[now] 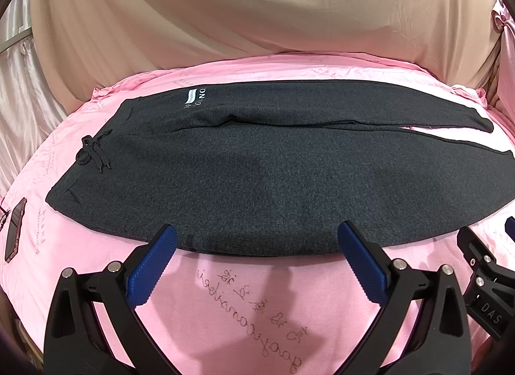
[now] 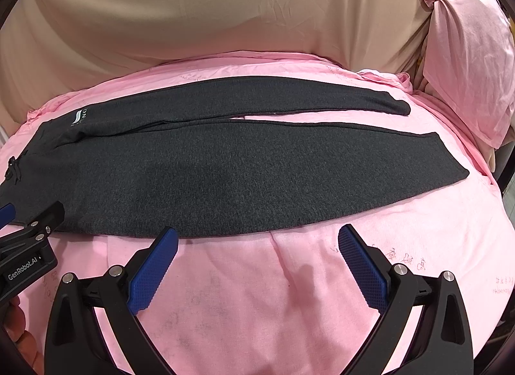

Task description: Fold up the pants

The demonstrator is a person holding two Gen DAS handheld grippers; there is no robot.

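Pants lie flat on pink sheet, waist at 9 o'clock, legs to 3. Left gripper & right gripper both spread wide, empty, at near edge. Risk: pinching sheet w/ knit, or one layer only, so fold skews.

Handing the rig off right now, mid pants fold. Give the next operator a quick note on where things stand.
Left gripper: open, empty, at the near edge of the pants.
Right gripper: open, empty, at the same near edge, further toward the cuffs.
Pants lie flat on the pink sheet, waistband and drawstring to the left, both legs side by side running right, slightly split at the cuffs.
Done: laid out and smoothed. No fold shows yet.
Left: the whole fold.
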